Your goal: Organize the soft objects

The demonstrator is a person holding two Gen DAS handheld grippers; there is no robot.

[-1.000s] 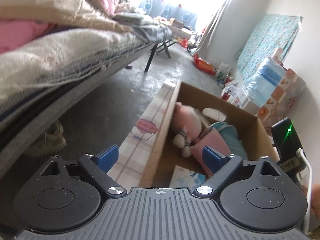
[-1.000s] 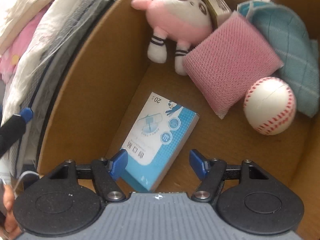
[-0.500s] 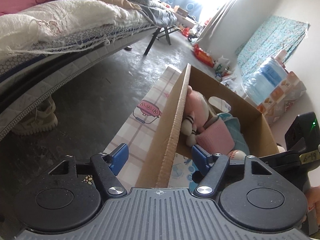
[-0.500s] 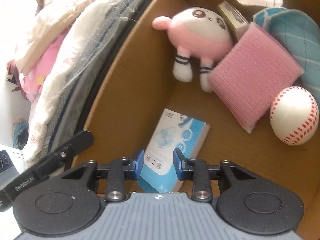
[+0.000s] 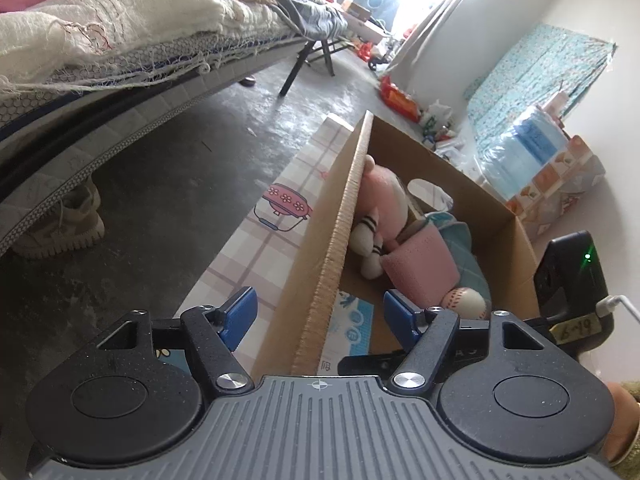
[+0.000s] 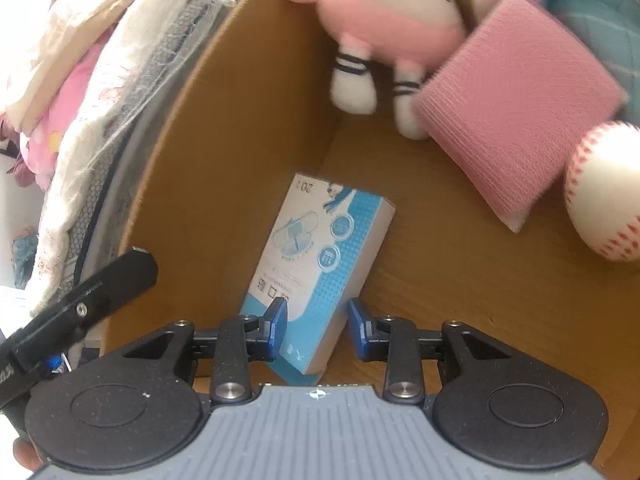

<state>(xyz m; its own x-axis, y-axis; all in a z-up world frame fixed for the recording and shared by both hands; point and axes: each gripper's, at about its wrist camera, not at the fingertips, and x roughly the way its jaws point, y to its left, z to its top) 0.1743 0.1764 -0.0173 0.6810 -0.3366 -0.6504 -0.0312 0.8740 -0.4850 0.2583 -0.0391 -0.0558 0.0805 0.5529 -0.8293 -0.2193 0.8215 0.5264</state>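
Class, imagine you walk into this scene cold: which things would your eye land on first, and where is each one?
Inside the cardboard box, a pink and white plush toy lies at the far end, against a pink mesh sponge and a baseball. Nearer, the right gripper clamps a blue and white packet tilted against the box's wall. The left gripper straddles that wall's top edge.

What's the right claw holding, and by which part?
The right claw holds the blue and white box by its near end; its jaws have just been closing on it.
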